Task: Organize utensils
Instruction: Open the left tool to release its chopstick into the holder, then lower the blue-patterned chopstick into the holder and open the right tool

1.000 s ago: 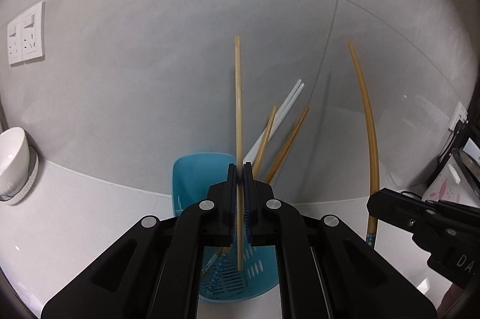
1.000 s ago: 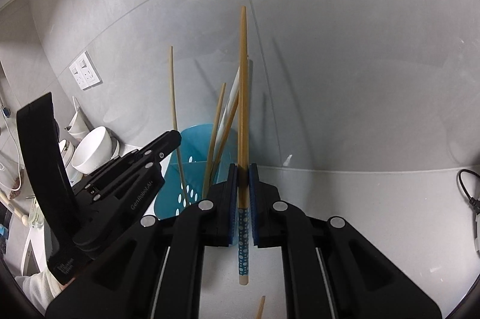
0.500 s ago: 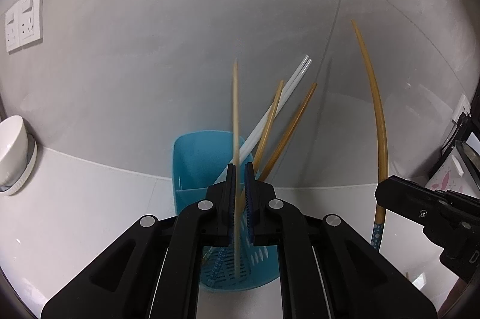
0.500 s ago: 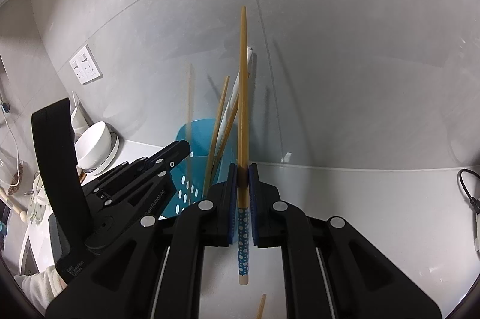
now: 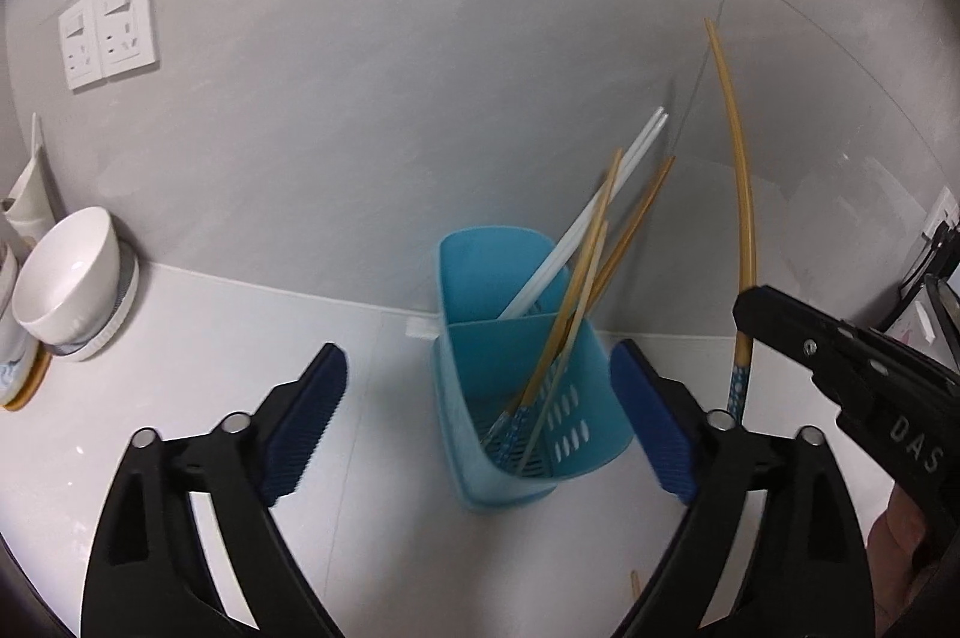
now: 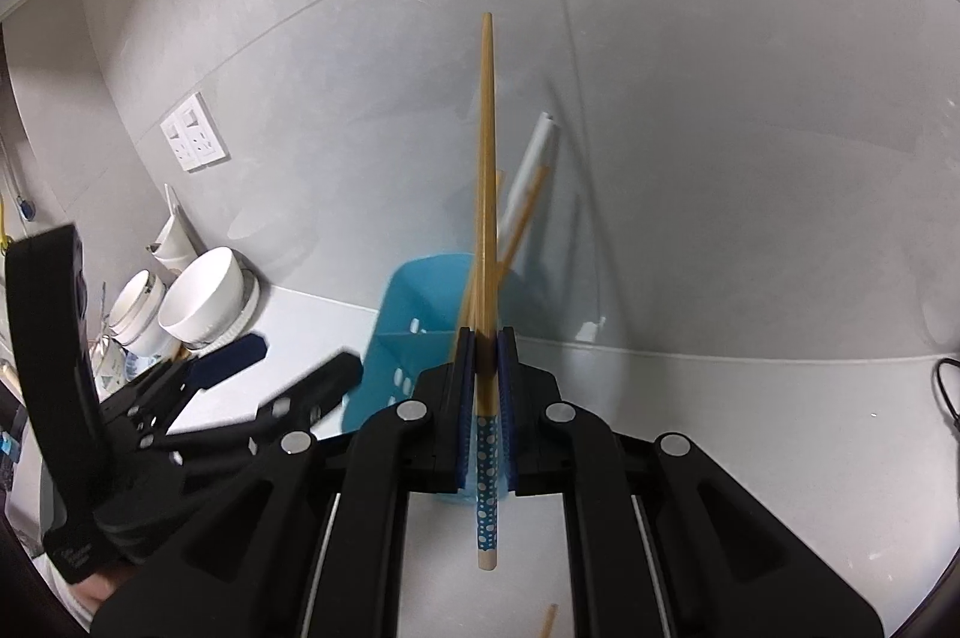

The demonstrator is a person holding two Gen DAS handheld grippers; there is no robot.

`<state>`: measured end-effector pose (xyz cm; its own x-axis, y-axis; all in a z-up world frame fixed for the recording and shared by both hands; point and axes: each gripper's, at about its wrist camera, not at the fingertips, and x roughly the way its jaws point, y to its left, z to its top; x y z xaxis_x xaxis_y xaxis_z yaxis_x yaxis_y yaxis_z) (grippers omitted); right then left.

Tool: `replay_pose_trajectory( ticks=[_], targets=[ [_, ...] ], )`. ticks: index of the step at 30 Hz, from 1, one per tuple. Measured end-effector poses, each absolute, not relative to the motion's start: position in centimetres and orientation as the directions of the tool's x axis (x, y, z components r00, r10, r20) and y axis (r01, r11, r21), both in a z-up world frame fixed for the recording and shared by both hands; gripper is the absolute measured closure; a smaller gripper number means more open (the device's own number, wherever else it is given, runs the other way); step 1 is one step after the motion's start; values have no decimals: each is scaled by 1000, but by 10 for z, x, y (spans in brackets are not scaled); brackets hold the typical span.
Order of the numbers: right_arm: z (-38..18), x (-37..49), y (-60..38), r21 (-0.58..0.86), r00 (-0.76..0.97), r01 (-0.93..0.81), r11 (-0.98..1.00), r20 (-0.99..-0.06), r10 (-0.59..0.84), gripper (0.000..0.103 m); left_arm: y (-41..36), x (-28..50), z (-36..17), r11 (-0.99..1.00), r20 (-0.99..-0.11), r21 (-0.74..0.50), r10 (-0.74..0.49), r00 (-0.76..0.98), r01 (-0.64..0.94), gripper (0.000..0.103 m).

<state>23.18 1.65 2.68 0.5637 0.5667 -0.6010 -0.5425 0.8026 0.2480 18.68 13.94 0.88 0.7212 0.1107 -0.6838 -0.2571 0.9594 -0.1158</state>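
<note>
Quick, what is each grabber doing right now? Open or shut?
Left gripper: open, holding nothing, over the blue holder.
Right gripper: shut on a bamboo chopstick.

**Colours and Patterns**

The utensil holder (image 5: pixel 474 278) is turquoise blue. The chopsticks (image 5: pixel 576 296) inside it are tan wood, with two white ones (image 5: pixel 600 194). The held chopstick (image 6: pixel 487 194) is tan with a blue, white-dotted grip end. Both the left gripper (image 5: pixel 480 428) and the right gripper (image 6: pixel 486 410) are black with dark blue pads (image 5: pixel 306 422). The bowl (image 5: pixel 66 272) and wall sockets (image 5: pixel 108 32) are white. The bench (image 5: pixel 240 326) is white; the wall (image 5: pixel 360 98) is grey.
</note>
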Motion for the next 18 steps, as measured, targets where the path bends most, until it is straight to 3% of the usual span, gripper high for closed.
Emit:
replay_pose_trajectory(
  ticks=[3, 18],
  targets=[
    [27, 232, 22, 251, 565, -557, 792, -584, 583, 96, 145, 182, 11, 949, -710, -117, 125, 693, -292, 6],
    [21, 245, 59, 273, 582, -576, 770, -525, 621, 96, 174, 168, 13, 940, -723, -115, 143, 676, -322, 6]
  ],
)
